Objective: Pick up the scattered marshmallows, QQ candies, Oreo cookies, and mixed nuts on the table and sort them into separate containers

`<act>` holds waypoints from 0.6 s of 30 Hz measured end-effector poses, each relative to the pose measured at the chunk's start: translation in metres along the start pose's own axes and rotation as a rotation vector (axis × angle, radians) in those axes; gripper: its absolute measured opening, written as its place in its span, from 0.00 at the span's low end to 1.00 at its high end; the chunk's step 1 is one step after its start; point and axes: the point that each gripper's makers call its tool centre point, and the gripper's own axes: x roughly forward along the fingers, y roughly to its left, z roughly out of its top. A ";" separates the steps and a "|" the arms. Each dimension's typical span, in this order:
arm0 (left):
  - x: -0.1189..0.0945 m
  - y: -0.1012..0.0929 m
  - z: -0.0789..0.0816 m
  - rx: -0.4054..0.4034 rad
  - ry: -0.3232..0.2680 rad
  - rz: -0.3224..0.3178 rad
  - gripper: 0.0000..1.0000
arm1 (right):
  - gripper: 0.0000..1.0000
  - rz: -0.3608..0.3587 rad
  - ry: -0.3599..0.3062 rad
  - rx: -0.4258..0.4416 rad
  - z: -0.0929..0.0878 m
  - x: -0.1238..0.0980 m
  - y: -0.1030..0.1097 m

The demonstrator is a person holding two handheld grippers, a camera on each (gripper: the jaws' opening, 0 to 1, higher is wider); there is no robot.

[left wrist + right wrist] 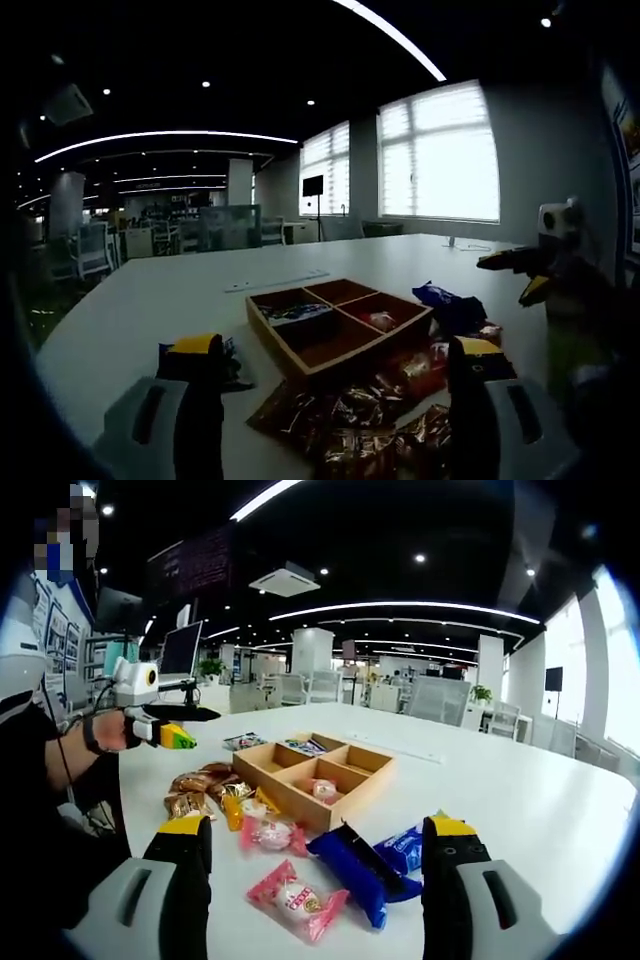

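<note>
A wooden four-compartment tray (360, 358) (290, 800) sits on the white table. One compartment holds a pink-wrapped sweet (322, 790), another a bluish packet (305, 746). Brown nut packets (350, 430) (200, 785) lie in front of my left gripper (335, 395), which hovers open over them. Below my open right gripper (315, 875) lie pink marshmallow packets (295, 900) and blue Oreo packets (355, 865) (450, 305). In the right gripper view a hand holds the left gripper (185, 727) beyond the nut packets. At the right of the left gripper view, the right gripper (522, 275) has its jaws apart.
The white table (180, 290) (520, 780) stretches wide and bare behind the tray. A small dark packet (245, 741) lies past the tray's far corner. The person's sleeve (40, 780) fills the left side. Office desks, chairs and windows stand far behind.
</note>
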 end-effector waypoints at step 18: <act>-0.011 0.012 0.001 0.012 0.006 0.054 0.97 | 0.82 0.002 0.007 -0.008 -0.001 0.002 0.002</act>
